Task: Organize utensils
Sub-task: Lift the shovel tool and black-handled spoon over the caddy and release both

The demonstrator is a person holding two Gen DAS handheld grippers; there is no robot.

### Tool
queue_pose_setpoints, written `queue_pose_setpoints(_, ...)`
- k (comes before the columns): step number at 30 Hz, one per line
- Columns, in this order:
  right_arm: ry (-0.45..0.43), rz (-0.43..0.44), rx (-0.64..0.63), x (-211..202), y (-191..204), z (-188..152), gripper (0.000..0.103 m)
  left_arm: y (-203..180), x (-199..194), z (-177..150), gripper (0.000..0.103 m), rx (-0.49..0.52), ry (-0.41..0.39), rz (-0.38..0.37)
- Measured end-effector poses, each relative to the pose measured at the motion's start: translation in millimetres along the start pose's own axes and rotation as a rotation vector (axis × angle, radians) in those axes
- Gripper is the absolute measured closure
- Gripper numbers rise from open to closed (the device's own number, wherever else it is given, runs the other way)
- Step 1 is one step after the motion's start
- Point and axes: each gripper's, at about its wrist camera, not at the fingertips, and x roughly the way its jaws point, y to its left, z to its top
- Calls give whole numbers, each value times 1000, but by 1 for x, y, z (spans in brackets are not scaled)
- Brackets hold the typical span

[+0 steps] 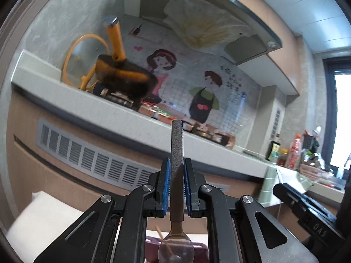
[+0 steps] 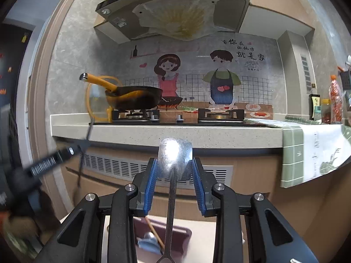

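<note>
Grey, gritty-handled spoon [image 1: 176,153] stands upright mid-frame, my left gripper [image 1: 176,184] pinching its handle; my right gripper [image 2: 175,182] clamps a shiny steel fork's [image 2: 174,164] broad handle, centre frame.

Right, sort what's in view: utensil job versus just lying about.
Job: grey-handled clear-bowled spoon in left gripper; shiny flat-handled metal utensil in right gripper; maroon tray.
Lying about: orange-handled black pan; green-checked cloth; sauce bottles.

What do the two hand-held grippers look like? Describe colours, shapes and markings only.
The left hand-held gripper and the right hand-held gripper match: black angular linkage arms with triangular cut-outs, round silver pivot bolts, and two fingers faced with ribbed blue pads. No hands, sleeves or cables show.
</note>
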Motion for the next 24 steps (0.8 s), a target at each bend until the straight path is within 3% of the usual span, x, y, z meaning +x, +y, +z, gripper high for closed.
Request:
queue_pose_setpoints(9, 61, 15, 33, 71, -1, -37, 74, 19, 56, -49, 91, -30, 70, 55)
queue_pose_setpoints(17, 108, 1, 66, 103, -8, -66, 74, 25, 69, -75, 91, -34, 85, 40)
queue_pose_setpoints(24, 34, -31, 55, 104, -4, -82, 74, 27, 69, -96, 91, -5, 87, 64)
